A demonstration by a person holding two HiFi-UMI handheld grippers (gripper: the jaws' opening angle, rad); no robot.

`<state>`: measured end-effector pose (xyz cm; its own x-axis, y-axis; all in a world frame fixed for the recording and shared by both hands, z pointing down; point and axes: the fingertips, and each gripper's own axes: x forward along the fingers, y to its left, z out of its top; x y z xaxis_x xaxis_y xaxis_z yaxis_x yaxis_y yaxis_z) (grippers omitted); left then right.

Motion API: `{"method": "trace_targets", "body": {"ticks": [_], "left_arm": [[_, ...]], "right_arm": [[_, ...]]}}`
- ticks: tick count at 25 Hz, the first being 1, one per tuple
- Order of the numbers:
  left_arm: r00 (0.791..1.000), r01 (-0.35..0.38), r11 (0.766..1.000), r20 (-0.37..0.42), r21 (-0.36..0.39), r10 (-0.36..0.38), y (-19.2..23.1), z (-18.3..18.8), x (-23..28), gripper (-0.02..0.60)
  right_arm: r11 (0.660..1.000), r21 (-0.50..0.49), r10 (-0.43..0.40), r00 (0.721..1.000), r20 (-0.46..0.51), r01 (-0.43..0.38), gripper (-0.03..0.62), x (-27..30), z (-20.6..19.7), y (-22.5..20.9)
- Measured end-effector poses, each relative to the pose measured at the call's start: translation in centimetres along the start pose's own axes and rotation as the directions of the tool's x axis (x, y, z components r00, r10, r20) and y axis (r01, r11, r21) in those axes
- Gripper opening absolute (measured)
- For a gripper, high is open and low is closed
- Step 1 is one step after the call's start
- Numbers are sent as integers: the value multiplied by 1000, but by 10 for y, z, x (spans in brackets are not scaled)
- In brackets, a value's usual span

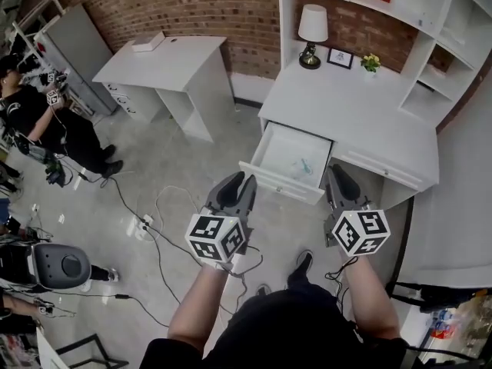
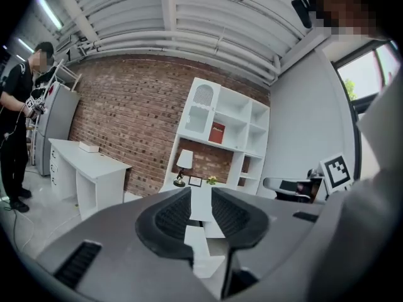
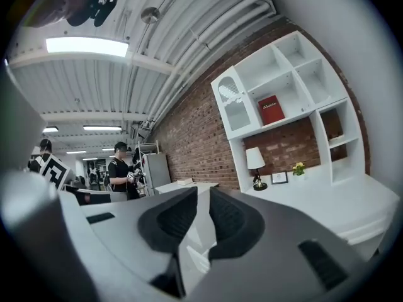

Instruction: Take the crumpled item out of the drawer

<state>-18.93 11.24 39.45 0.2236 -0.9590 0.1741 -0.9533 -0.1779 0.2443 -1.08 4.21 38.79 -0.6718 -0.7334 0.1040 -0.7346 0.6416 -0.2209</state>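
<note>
The white desk's drawer (image 1: 267,173) stands pulled out. Inside it lies a small crumpled pale bluish item (image 1: 304,165), right of the middle. My left gripper (image 1: 235,183) hovers just in front of the drawer's left front corner. My right gripper (image 1: 337,174) hangs by its right front corner. Neither touches the drawer or the item. In the left gripper view the left gripper (image 2: 201,201) has its jaws drawn together to a thin slit with nothing in it. The right gripper (image 3: 203,201) looks the same in its own view.
On the desk top (image 1: 346,102) stand a lamp (image 1: 312,33), a small picture frame (image 1: 340,58) and a little plant (image 1: 370,62). A second white table (image 1: 165,64) is at the back left. Cables (image 1: 154,221) trail on the floor. A person (image 1: 38,121) stands far left.
</note>
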Motion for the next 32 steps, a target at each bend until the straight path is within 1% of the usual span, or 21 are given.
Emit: {"method": "trace_targets", "body": {"ticks": [2,6,11,16,20,23,26,28,30,32], "left_arm": [[1000,-20,1000,0,13,20,-5,8,20,97],[999,-45,998,-16,40,46,-22,13,61,97],[997,-72,995,-16,69,73,-30,25,102,97],[998,-45,997,-31,71,47,-38,23,144,97],[998,-17,998,-58,57,20,-31,20,179,97],[996,22,999,-92,40,-18,-20,13,212,97],[988,93,995,-126,33,-88,-12,5,252,97],[981,128,991,-153,34,-121,-1,-1,277,97],[968,164,986,-194,21,-157,11,-14,300,97],[946,215,977,-250,1,-208,21,-30,322,97]], "right_arm": [[999,14,34,999,12,-34,52,18,10,-17],[996,54,74,997,30,-76,52,44,27,-57],[992,76,94,994,47,-97,52,65,38,-97],[991,103,81,996,28,-83,52,83,34,-132],[993,100,56,998,17,-57,52,102,38,-154],[996,88,20,1000,3,-20,52,117,37,-169],[994,91,-65,998,-12,66,52,130,34,-191],[986,104,-126,992,-31,128,52,140,29,-204],[976,109,-184,981,-59,189,52,148,23,-211],[964,103,-239,968,-81,247,52,156,21,-217]]}}
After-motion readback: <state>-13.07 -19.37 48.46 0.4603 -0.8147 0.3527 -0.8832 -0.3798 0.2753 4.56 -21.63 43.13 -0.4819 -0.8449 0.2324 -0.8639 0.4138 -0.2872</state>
